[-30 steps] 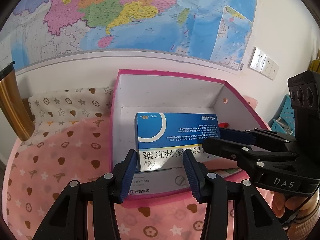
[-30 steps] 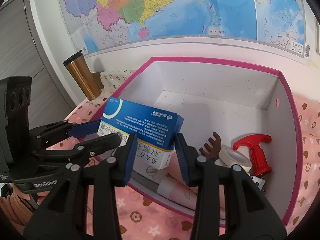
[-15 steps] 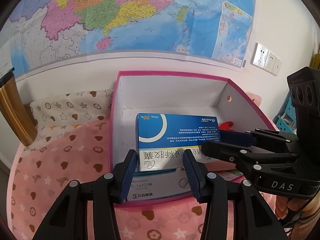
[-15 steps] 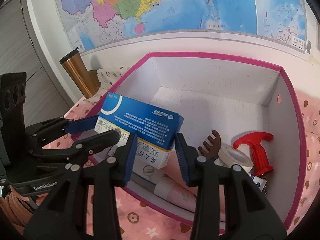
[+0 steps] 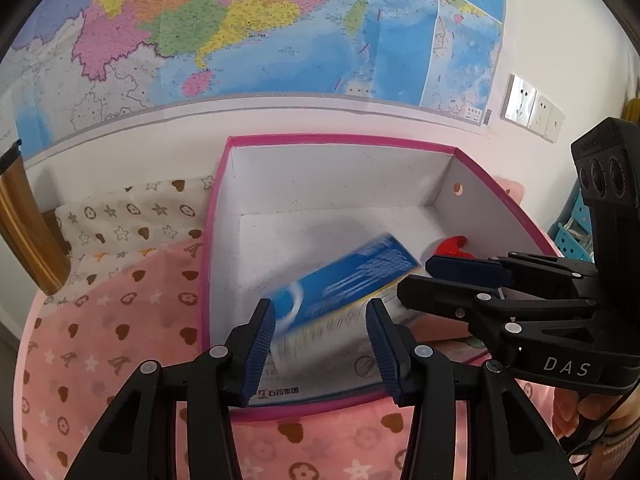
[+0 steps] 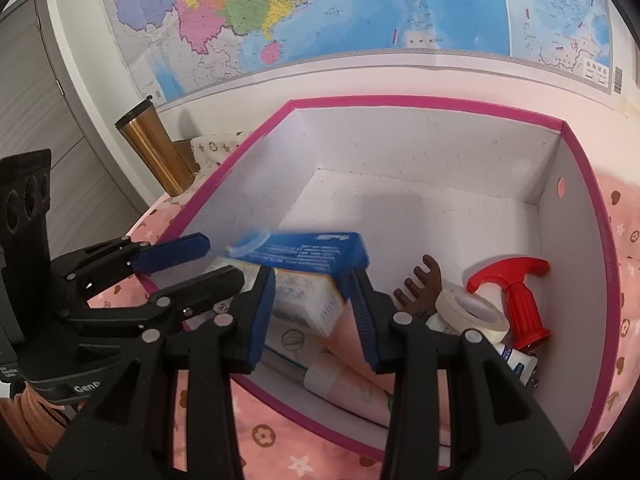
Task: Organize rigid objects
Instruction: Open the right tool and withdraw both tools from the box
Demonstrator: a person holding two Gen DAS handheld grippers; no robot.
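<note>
A blue and white medicine box (image 5: 340,292) (image 6: 308,268) is blurred and tilted, dropping inside the pink-rimmed white storage box (image 5: 336,140) (image 6: 424,102). It is above another flat white carton (image 5: 320,376) on the box floor. My left gripper (image 5: 320,344) is open at the near rim with the medicine box loose between its jaws. My right gripper (image 6: 312,312) is open too, its jaws on either side of the box's near end without clamping it. Each gripper shows in the other's view, the right (image 5: 460,276) and the left (image 6: 188,264).
In the box's right part lie a red-handled tool (image 6: 516,296), a tape roll (image 6: 472,312), a brown comb-like piece (image 6: 420,284) and a pink tube (image 6: 356,380). A copper tumbler (image 6: 152,152) stands left of the box. Pink patterned cloth (image 5: 100,320) covers the table.
Both grippers let go of the medicine box. It has tipped and dropped lower into the storage box, now blurred with motion. Both grippers stayed at the near rim.
</note>
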